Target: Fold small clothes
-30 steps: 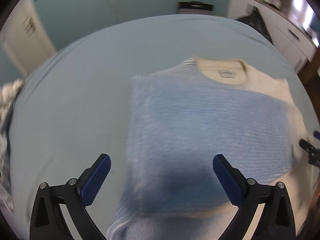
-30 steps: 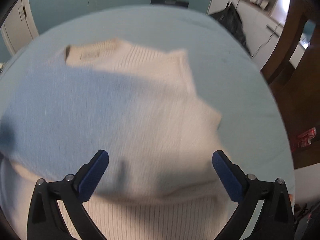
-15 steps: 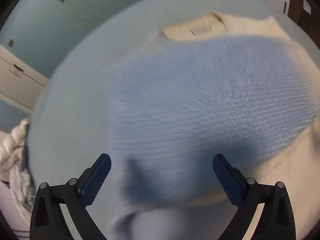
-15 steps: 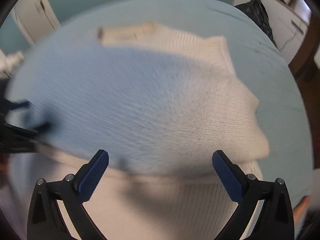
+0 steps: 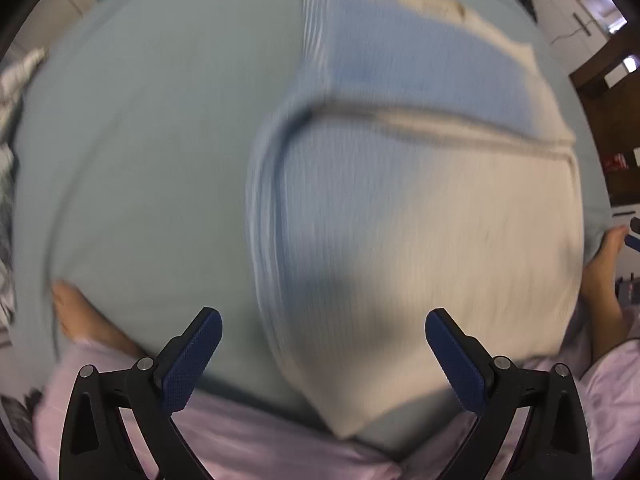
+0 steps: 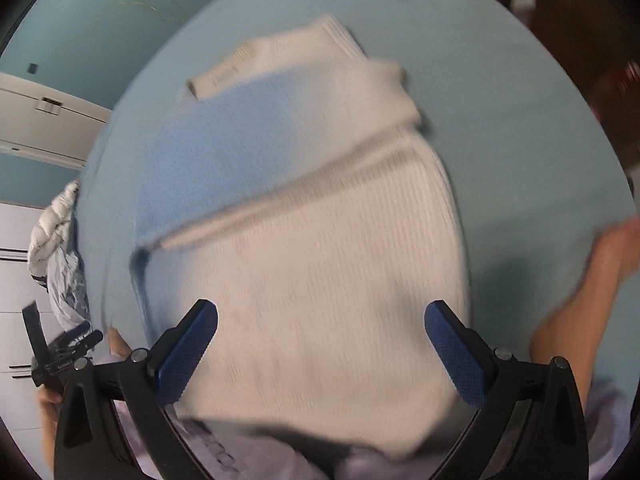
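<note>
Heavy motion blur in both views — soft, dim light, fisheye-warped edges.

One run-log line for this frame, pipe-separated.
step: fold sweater | sweater: on bed, hem side folded over | left tongs: open, empty | right tongs: open, empty | frames blurred

We see a small knit sweater (image 5: 420, 208) lying flat, filling the centre and right of the left wrist frame. It is ribbed, pale blue on its left part and cream on its right. Its lower half is folded up over the body, the hem running as a band across the middle. The neckline sits at upper right.
</note>
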### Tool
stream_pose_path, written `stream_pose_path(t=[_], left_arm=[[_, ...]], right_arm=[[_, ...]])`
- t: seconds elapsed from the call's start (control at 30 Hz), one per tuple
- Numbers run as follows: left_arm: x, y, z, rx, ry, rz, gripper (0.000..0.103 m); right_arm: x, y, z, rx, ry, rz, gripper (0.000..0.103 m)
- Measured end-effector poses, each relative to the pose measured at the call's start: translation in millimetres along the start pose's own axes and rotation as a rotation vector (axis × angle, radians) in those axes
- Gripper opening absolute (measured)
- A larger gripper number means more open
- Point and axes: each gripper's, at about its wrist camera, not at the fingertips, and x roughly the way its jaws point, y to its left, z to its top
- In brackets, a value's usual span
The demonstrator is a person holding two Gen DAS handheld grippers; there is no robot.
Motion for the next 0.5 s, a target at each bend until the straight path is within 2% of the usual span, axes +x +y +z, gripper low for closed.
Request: stream_pose_path(t=[0.1,0.13,0.23,0.37,0.43,0.5], left_arm=[[32,2,-20,0.013,0.078,0.023,0.103],[47,1,-29,0.027,0.121,0.032,0.103],[76,-3,-51,0.066,0.221,0.049,0.103],[108,-15,-64,0.108,0.324,-0.012,0.103],[131,-18,-71,0.13,0.377,0.015,0.103],[159,-11,-80,0.101,0.458,0.054,0.103]], right_arm=[[6,-18,-16,0.023,0.082,-0.056,0.101],[9,-27,-23,0.055,0.123,-0.06,0.101],[3,-42,-40,0.105,0.173,-0.032,0.101],[27,-52,-50,0.087,0.268,-0.089,0.101],[44,-58,-51,0.086,0.33,-0.098,0.101],[59,-62,-51,0.071,0.375,-0.131,0.101]])
